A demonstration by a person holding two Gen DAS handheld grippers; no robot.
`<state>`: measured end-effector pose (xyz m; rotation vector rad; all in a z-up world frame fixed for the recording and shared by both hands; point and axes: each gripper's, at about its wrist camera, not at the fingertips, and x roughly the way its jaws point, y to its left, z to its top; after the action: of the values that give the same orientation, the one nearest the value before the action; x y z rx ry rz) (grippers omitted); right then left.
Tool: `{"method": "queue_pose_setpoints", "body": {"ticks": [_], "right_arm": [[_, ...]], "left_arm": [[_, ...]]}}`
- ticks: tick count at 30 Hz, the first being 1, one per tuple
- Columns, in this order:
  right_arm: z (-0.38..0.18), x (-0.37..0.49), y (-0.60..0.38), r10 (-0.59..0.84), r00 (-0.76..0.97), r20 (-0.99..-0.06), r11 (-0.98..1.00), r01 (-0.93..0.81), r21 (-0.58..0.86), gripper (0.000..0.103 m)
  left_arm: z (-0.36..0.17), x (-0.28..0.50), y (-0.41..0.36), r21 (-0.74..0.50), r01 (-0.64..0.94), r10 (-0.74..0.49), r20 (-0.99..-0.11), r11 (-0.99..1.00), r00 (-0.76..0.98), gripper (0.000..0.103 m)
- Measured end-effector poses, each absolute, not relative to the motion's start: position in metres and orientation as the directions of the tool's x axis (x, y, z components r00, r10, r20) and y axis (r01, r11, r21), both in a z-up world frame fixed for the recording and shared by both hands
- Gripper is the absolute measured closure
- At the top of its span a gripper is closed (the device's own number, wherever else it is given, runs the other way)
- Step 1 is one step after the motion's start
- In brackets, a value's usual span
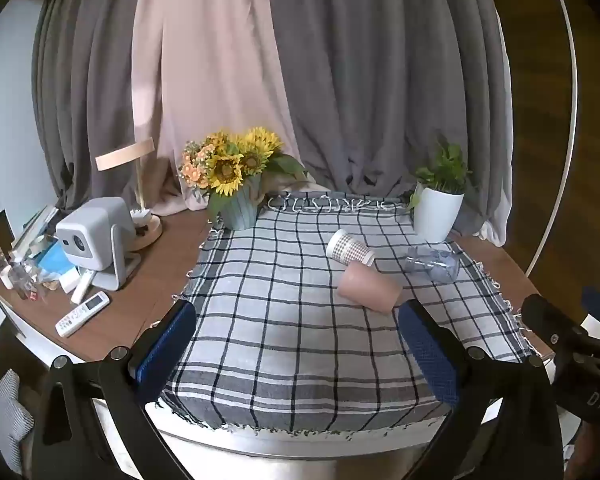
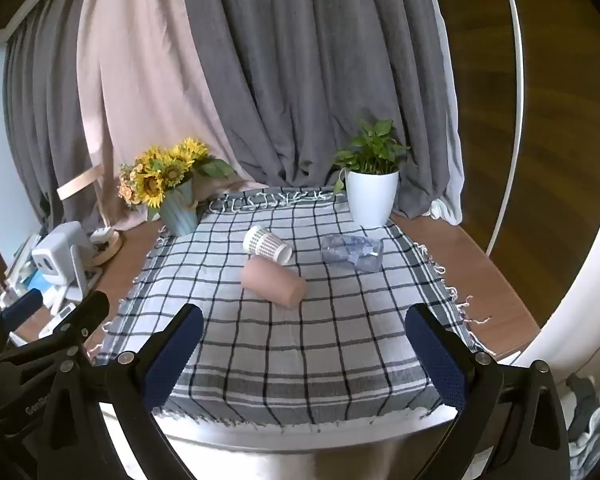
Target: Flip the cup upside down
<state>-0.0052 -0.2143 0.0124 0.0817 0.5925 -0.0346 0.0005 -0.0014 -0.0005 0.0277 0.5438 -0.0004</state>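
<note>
Two cups, pink (image 2: pixel 273 282) and patterned (image 2: pixel 267 244), and one bottle (image 2: pixel 352 253) lie sideways; the left gripper (image 1: pixel 298 344) and right gripper (image 2: pixel 304 346) are spread wide, holding nothing.

A pink cup (image 2: pixel 273 282) and a white cup (image 2: pixel 266 244) with a small grey check print lie on a white tablecloth (image 2: pixel 284 352) crossed by black grid lines with grey bands along its edges, beside a clear, bluish-tinted plastic bottle (image 2: pixel 352 253). Yellow sunflowers (image 2: pixel 162 172) with orange blooms stand in a pale blue-green ribbed vase (image 2: pixel 179 216), and a green leafy plant (image 2: pixel 370 150) sits in a white pot (image 2: pixel 370 200), all before grey and dusty-pink curtains (image 2: pixel 260 72). The 2 grippers, left gripper (image 1: pixel 298 336) and right gripper (image 2: pixel 304 338), have black frames with dark blue finger pads (image 2: pixel 172 360), and the table (image 2: pixel 456 264) is brown wood.
</note>
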Motion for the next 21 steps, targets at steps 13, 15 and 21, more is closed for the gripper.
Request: {"method": "queue_pose_setpoints", "body": {"ticks": [13, 15, 21], "right_arm": [[0.019, -0.009, -0.224, 0.0, 0.841, -0.541, 0.994, 0.059, 0.091, 0.001], [0.018, -0.009, -0.225, 0.004, 0.842, -0.54, 0.994, 0.056, 0.096, 0.001], [0.018, -0.012, -0.224, 0.005, 0.844, -0.536, 0.993, 0.061, 0.106, 0.001]], "left_arm": [[0.008, -0.01, -0.003, 0.024, 0.007, 0.006, -0.484, 1.0, 0.875, 0.0], [0.009, -0.01, -0.005, 0.029, 0.003, 0.011, -0.483, 1.0, 0.875, 0.0], [0.013, -0.014, -0.006, 0.03, 0.008, 0.007, -0.476, 1.0, 0.879, 0.0]]}}
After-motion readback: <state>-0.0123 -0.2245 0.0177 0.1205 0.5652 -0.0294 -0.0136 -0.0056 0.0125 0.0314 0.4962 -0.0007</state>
